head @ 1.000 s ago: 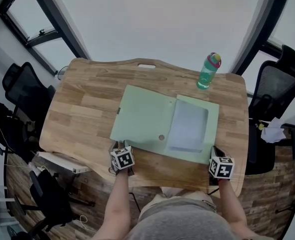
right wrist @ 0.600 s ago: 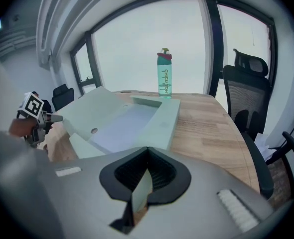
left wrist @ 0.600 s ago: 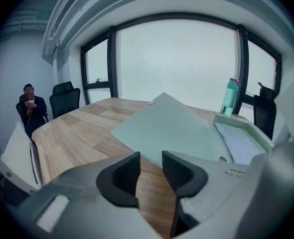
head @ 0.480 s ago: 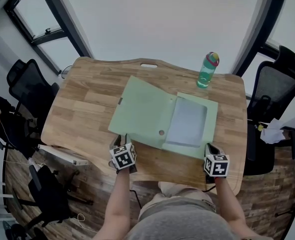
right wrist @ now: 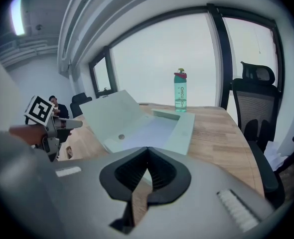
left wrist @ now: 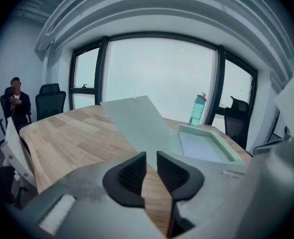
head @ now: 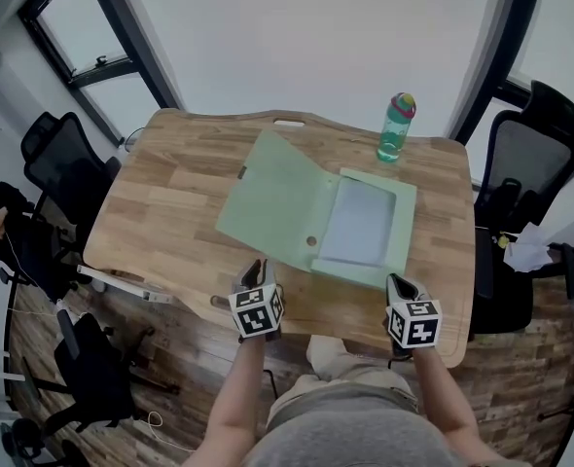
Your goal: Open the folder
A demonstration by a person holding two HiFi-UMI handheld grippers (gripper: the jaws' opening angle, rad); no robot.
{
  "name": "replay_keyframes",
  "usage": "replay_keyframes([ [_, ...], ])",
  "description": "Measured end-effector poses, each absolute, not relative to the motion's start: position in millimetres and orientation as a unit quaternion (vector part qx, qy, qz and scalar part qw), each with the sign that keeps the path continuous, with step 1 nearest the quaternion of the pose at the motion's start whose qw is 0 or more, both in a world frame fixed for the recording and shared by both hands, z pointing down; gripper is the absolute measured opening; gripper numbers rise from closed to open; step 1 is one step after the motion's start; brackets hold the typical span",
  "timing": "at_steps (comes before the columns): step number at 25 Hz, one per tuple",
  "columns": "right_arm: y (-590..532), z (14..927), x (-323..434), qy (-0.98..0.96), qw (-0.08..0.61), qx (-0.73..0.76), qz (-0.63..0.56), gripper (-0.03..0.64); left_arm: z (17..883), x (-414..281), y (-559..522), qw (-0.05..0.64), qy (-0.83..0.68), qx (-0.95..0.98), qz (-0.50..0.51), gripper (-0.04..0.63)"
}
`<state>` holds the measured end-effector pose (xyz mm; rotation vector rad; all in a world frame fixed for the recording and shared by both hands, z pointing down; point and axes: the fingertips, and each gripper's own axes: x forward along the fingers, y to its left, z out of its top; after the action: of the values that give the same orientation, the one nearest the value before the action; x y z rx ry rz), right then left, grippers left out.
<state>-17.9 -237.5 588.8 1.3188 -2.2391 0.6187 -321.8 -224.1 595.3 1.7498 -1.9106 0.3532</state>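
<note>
A light green folder lies open on the wooden table (head: pixel 170 212). Its lid (head: pixel 277 197) slants up on the left, and the tray half (head: pixel 360 224) holds white paper. My left gripper (head: pixel 253 269) hovers off the table's near edge, short of the lid; its jaws are closing with a narrow gap and nothing between them. In the left gripper view the lid (left wrist: pixel 137 121) and the tray half (left wrist: pixel 204 146) lie beyond the left gripper (left wrist: pixel 151 156). My right gripper (head: pixel 396 282) hangs near the folder's front right corner, shut on nothing, apart from the tray half (right wrist: pixel 157 128).
A teal bottle (head: pixel 397 127) with a pink cap stands at the table's far right. Black office chairs (head: pixel 530 154) flank the table on both sides. A person (left wrist: pixel 16 101) sits far left. White boards (head: pixel 131 285) lean at the table's near left edge.
Both grippers drew back from the folder toward me and rose. The folder's lid looks more raised than a second ago.
</note>
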Motion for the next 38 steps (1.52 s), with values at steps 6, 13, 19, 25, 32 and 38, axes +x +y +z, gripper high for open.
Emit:
replay_keyframes([
  [6, -205.6, 560.5, -25.1, -0.837, 0.203, 0.463, 0.209, 0.002, 571.6, -277.4, -193.7, 0.249, -0.687, 0.674, 0.105, 0.021],
  [13, -165.2, 533.4, -35.4, -0.861, 0.171, 0.442, 0.187, 0.002, 546.3, -232.9, -153.6, 0.242, -0.663, 0.704, 0.078, 0.005],
  [19, -134.4, 516.3, -40.3, -0.869, 0.143, 0.436, 0.187, 0.002, 532.1, -204.3, -118.8, 0.247, -0.641, 0.724, 0.067, 0.003],
  [25, -112.0, 505.9, -41.0, -0.876, 0.131, 0.426, 0.181, 0.002, 522.9, -184.5, -99.8, 0.239, -0.625, 0.740, 0.068, 0.003],
  [32, -99.3, 496.2, -42.7, -0.882, 0.120, 0.422, 0.175, 0.002, 516.8, -174.8, -89.2, 0.229, -0.617, 0.750, 0.071, 0.003],
  [38, -96.1, 491.1, -44.8, -0.883, 0.114, 0.421, 0.173, 0.002, 516.6, -174.1, -87.0, 0.230, -0.614, 0.752, 0.071, 0.003],
])
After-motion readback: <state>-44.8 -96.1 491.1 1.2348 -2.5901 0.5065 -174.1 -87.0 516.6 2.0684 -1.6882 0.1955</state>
